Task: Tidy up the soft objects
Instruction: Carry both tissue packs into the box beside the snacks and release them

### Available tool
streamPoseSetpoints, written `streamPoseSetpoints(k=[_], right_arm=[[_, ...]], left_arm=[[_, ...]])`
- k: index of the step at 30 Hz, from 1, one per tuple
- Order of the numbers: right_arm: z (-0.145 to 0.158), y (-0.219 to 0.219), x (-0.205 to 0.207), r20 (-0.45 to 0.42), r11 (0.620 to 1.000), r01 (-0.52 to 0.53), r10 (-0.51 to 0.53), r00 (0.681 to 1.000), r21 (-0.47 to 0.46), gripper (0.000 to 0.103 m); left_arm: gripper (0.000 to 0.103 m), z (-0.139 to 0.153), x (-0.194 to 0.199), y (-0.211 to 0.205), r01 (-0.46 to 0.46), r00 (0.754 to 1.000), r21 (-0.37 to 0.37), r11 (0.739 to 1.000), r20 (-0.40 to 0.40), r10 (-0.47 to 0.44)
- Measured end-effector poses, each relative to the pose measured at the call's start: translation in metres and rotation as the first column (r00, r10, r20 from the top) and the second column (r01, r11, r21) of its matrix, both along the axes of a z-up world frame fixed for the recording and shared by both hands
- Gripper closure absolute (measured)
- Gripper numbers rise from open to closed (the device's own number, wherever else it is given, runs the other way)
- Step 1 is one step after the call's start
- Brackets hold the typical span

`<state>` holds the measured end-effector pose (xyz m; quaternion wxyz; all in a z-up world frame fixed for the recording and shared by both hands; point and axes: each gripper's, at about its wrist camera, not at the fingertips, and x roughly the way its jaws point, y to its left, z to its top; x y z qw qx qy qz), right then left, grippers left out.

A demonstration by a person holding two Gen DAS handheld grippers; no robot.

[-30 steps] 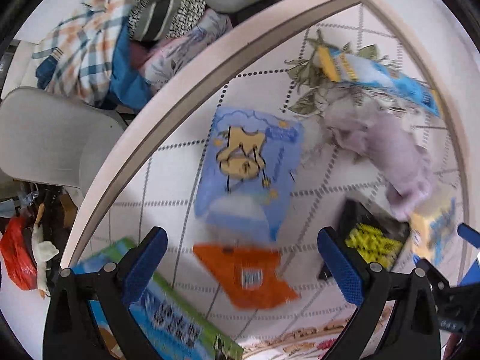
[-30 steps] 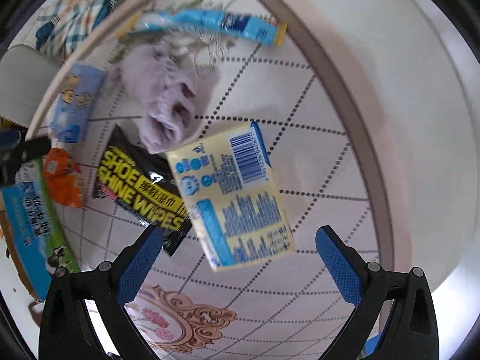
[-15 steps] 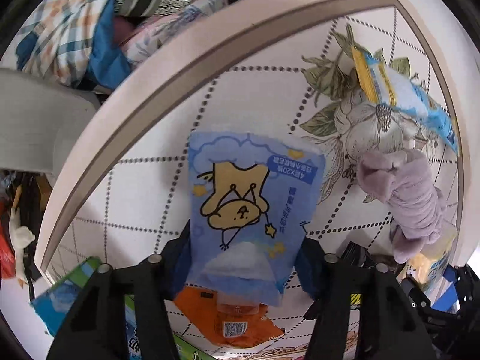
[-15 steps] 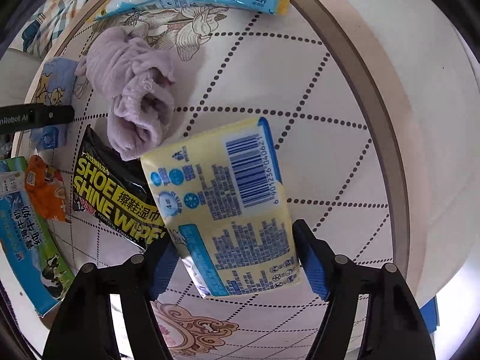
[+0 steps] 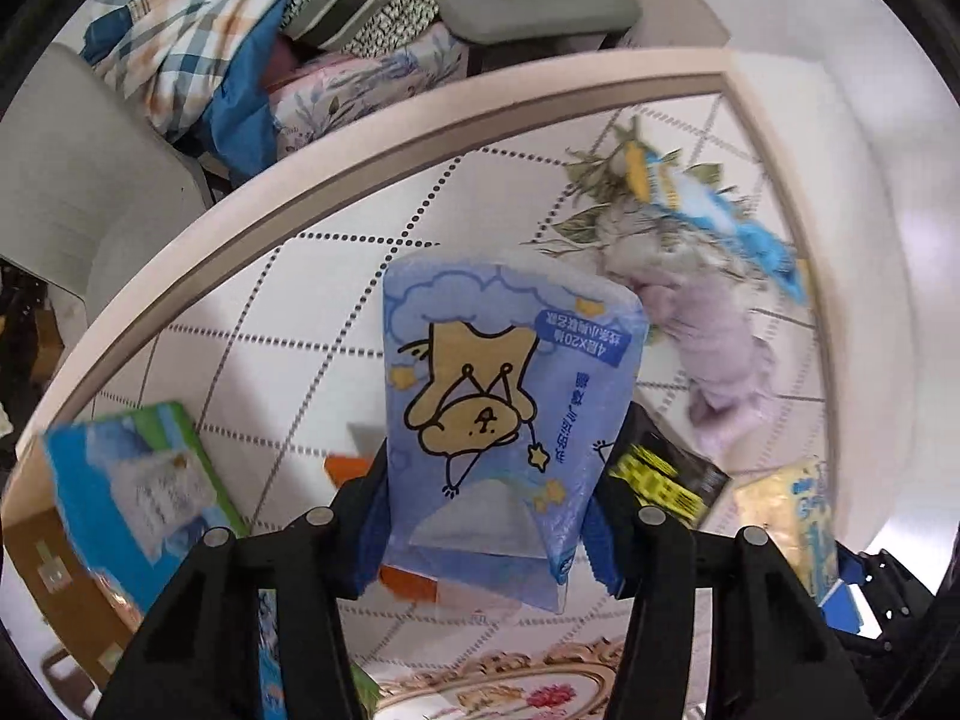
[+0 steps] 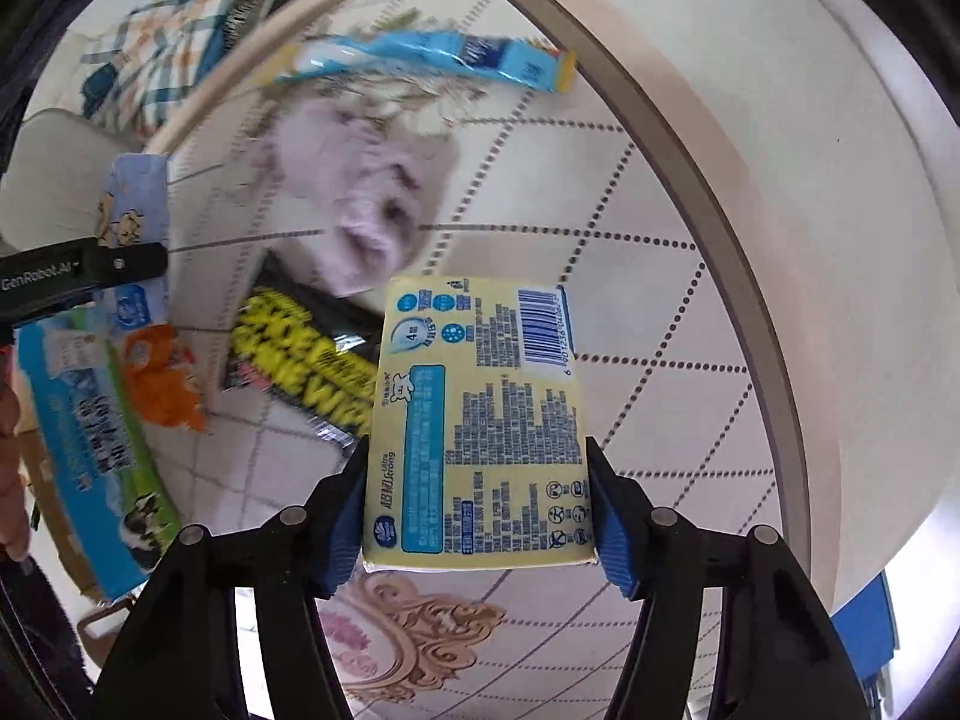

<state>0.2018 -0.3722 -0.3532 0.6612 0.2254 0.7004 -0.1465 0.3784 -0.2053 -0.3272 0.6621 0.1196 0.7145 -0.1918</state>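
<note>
My left gripper [image 5: 489, 516] is shut on a blue tissue pack with a cartoon bear [image 5: 504, 408] and holds it lifted above the patterned table [image 5: 288, 324]. My right gripper [image 6: 477, 510] is shut on a yellow tissue pack [image 6: 480, 420], also lifted off the table. On the table lie a lilac cloth [image 6: 354, 204], a black shoe-wipes pack [image 6: 300, 354], an orange packet [image 6: 159, 384], a long blue-and-yellow pack [image 6: 432, 60] and a blue-green pack [image 6: 84, 444]. The bear pack also shows in the right wrist view [image 6: 129, 210].
The table has a raised cream rim [image 5: 336, 162]. Behind it are a grey chair [image 5: 72, 180] and a pile of checked and patterned clothes [image 5: 240, 48]. The white floor [image 6: 840, 150] lies beyond the rim on the right.
Both grippers closed from open onto their packs, the left on the blue bear pack, the right on the yellow pack. Both packs have since been lifted off the table.
</note>
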Motion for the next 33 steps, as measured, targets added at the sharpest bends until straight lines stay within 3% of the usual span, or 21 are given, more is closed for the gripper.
streamPoseSetpoints(k=[9,13,18,25,28,33], right_arm=[[0.081,0.058,0.01,0.145,0.998,-0.069,0.066,0.987,0.015,0.037],[0.121,0.108,0.02,0.216,0.989,-0.145,0.136,0.967,0.024,0.037],[0.15,0.178,0.044,0.266,0.968,-0.251,0.236,0.935,0.025,0.037],[0.138,0.282,0.087,0.252,0.923,-0.382,0.36,0.898,0.042,0.037],[0.121,0.322,0.11,0.233,0.901,-0.434,0.419,0.877,0.011,0.037],[0.088,0.366,0.138,0.184,0.872,-0.484,0.489,0.853,-0.074,0.037]], left_arm=[[0.053,0.083,-0.04,0.074,-0.085,0.992,-0.139,0.987,0.082,0.097],[0.053,0.118,-0.056,0.134,-0.154,0.977,-0.197,0.968,0.114,0.178],[0.053,0.142,-0.06,0.219,-0.252,0.948,-0.219,0.943,0.141,0.286],[0.053,0.135,-0.053,0.327,-0.386,0.899,-0.167,0.907,0.153,0.411],[0.053,0.117,-0.044,0.365,-0.431,0.883,-0.126,0.894,0.144,0.446],[0.053,0.071,-0.032,0.397,-0.462,0.881,-0.058,0.885,0.088,0.466]])
